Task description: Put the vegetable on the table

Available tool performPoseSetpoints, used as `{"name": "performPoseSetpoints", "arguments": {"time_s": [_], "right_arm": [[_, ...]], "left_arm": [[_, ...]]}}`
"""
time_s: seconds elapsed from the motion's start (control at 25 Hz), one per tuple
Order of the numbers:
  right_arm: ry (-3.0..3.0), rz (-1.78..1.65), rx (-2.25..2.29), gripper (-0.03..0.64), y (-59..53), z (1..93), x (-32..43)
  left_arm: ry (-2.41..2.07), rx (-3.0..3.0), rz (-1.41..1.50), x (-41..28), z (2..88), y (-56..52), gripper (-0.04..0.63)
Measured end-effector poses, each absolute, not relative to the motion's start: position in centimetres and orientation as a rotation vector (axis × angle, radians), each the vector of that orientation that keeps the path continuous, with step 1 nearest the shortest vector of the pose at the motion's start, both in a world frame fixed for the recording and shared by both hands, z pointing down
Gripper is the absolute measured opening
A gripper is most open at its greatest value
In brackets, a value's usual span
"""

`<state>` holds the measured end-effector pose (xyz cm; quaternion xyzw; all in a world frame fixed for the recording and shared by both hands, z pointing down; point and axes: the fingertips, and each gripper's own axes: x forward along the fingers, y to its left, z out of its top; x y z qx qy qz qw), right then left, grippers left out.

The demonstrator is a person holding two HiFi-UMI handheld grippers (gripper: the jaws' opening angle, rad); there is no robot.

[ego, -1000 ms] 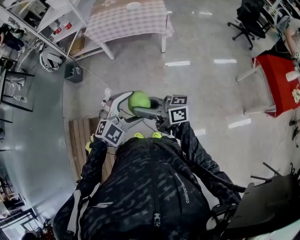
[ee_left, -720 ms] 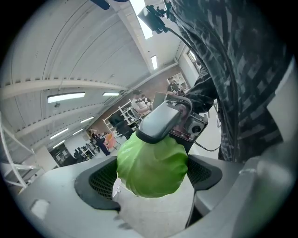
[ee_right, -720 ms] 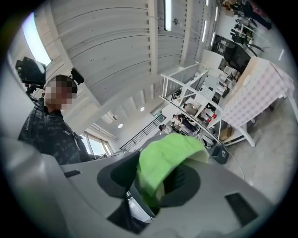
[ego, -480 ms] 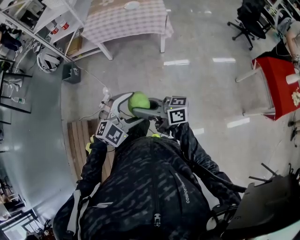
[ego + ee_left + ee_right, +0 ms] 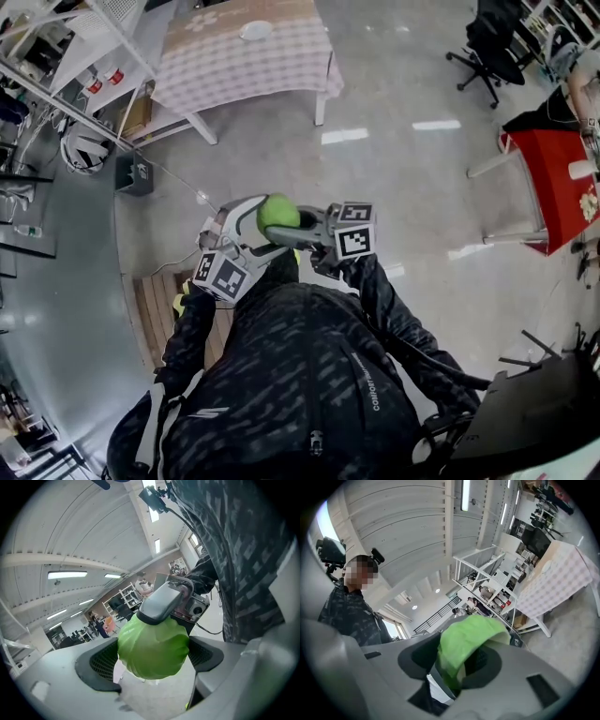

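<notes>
Where the vegetable sits: round green vegetable (image 5: 278, 211) at frame centre in the head view, held off the floor (image 5: 403, 178) in front of the person's dark jacket (image 5: 300, 375); well apart from the checked counter (image 5: 281, 66).
Left hand-held gripper (image 5: 152, 665): jaws part open and clamped on the vegetable, one dark pad against each side of it.
Right hand-held gripper (image 5: 457, 663): jaws part open and closed on the same vegetable from the other direction; in the left gripper view one of its jaws lies across the top of the green ball.
Marker cubes: one per gripper; left cube (image 5: 220, 275) lower left of the vegetable, right cube (image 5: 354, 234) just right of it.
Checked counter: top of frame, left of centre; white legs; pale plate (image 5: 255, 30) on the cloth near its far edge.
Red counter (image 5: 553, 173): right edge of frame.
Office chair (image 5: 489, 42): upper right.
Wooden pallet (image 5: 155, 314): on the floor, lower left, beside the person's left arm.
</notes>
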<state>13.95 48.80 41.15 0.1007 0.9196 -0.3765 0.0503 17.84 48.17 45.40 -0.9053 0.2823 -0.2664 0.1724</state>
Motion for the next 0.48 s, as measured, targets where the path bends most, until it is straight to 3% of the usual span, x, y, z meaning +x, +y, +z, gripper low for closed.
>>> {"name": "performPoseSetpoints", "arguments": {"time_s": [0.48], "right_arm": [[2.809,-1.185,0.272,0.135,36.2,40.1,6.2]], "left_arm": [[0.783,-2.591,-0.719,10.1,44.1,35.7,0.446]]}}
